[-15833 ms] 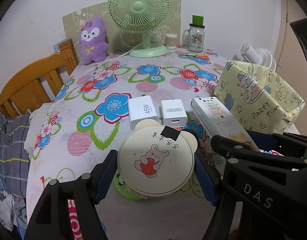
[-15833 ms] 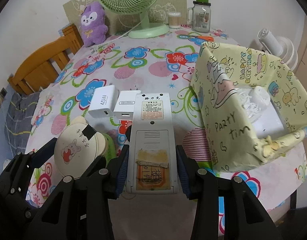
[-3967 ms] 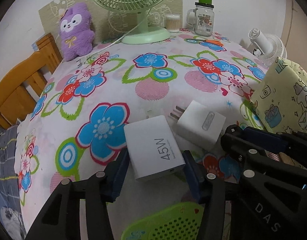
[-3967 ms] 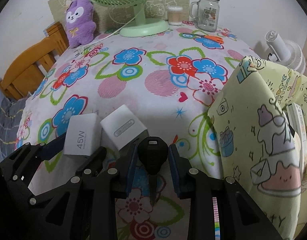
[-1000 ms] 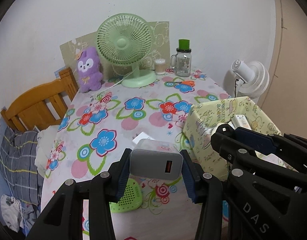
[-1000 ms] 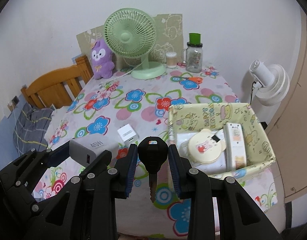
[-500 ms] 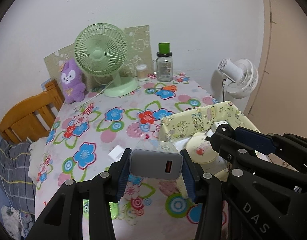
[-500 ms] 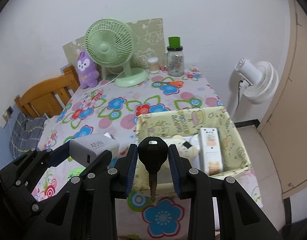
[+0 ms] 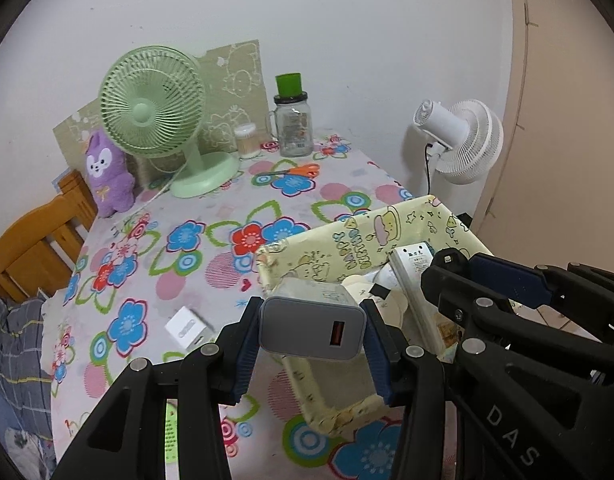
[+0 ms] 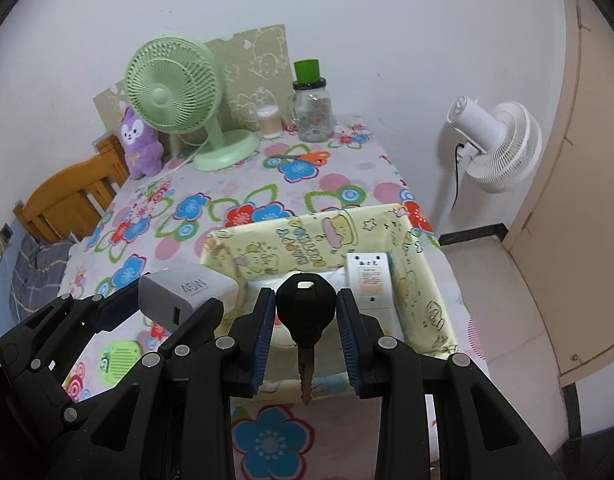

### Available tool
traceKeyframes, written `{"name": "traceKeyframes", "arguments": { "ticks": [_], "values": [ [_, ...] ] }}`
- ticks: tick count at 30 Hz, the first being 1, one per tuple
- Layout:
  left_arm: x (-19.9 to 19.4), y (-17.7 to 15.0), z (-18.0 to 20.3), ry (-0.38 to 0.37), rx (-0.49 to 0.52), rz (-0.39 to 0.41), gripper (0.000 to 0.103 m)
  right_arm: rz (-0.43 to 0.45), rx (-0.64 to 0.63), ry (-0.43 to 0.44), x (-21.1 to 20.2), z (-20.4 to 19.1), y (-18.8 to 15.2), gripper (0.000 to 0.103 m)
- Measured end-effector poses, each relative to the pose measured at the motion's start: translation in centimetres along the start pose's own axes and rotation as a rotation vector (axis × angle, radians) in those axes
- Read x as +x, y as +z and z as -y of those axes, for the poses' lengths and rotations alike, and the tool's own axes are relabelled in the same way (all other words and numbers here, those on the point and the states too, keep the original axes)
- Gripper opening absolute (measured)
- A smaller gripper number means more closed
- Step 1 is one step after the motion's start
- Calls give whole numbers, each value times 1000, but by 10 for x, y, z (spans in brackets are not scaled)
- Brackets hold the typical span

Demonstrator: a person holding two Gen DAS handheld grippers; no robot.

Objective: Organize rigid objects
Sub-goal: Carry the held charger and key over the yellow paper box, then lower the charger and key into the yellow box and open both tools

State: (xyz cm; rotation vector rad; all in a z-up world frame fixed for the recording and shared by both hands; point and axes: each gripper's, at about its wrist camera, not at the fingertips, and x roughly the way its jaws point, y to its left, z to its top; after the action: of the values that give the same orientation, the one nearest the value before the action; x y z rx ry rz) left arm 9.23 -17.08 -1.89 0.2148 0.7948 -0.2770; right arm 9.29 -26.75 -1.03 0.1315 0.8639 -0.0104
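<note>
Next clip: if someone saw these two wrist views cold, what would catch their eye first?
The two loaded grippers: the left gripper clamps a grey 45W charger, and the right gripper pinches a black-headed key with its blade hanging down. Both are held over the yellow cartoon-print box at the near right of the flowered tablecloth, with the green desk fan standing at the back.

white wall, beige door, wooden chair, floral-cloth worktop, white standing fan, tiled floor
</note>
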Motion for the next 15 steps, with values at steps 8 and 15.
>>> {"name": "traceKeyframes", "arguments": {
  "ticks": [8, 15],
  "values": [
    [23, 8, 15, -5, 13, -11, 49, -28, 2, -17, 20, 21, 6, 34],
    [44, 1, 16, -10, -11, -59, 49, -84, -23, -23, 42, 25, 3, 34]
  ]
}}
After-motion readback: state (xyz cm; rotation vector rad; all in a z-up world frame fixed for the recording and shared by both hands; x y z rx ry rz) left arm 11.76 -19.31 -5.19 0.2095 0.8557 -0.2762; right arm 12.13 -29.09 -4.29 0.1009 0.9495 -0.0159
